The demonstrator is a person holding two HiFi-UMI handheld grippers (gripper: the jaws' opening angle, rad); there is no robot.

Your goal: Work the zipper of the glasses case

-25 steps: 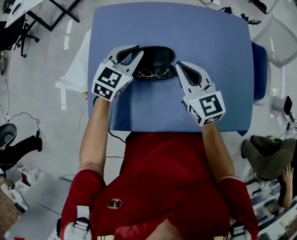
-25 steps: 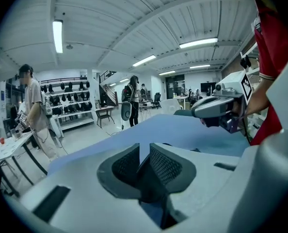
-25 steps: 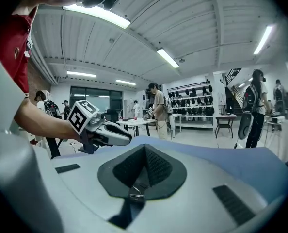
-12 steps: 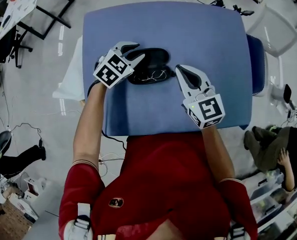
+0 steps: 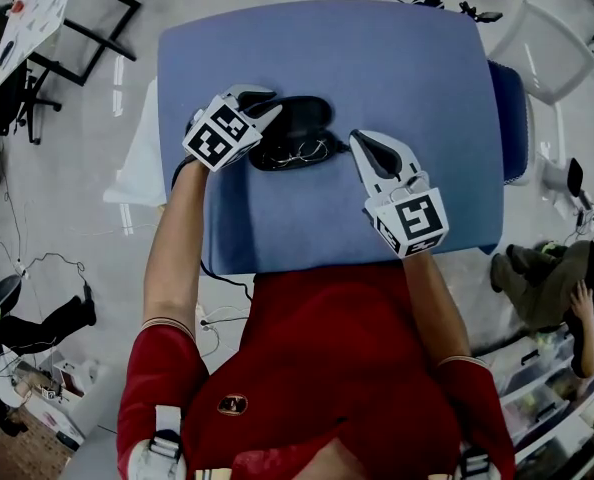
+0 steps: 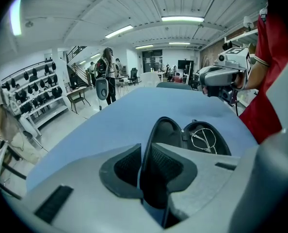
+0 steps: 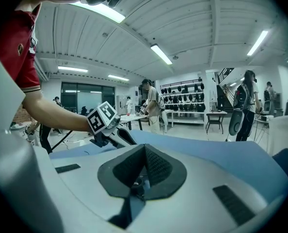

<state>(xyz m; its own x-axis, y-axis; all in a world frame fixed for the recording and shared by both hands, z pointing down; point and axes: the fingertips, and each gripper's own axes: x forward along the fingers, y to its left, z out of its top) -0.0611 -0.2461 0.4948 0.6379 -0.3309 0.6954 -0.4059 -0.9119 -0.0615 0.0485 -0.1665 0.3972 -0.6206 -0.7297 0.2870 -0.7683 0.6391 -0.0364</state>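
Black glasses case [image 5: 303,118] on blue table [image 5: 377,58]

Dim, bluish light; ceiling strip lights [image 6: 182,19] glare, fisheye edges darken.

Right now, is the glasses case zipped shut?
No: the glasses case lies open, its two halves spread apart, with wire-framed glasses resting in one half.

Black oval glasses case [image 5: 307,118] unzipped, clamshell open on blue table [image 5: 397,58], left of centre; wire-frame glasses [image 5: 302,152] in near half.
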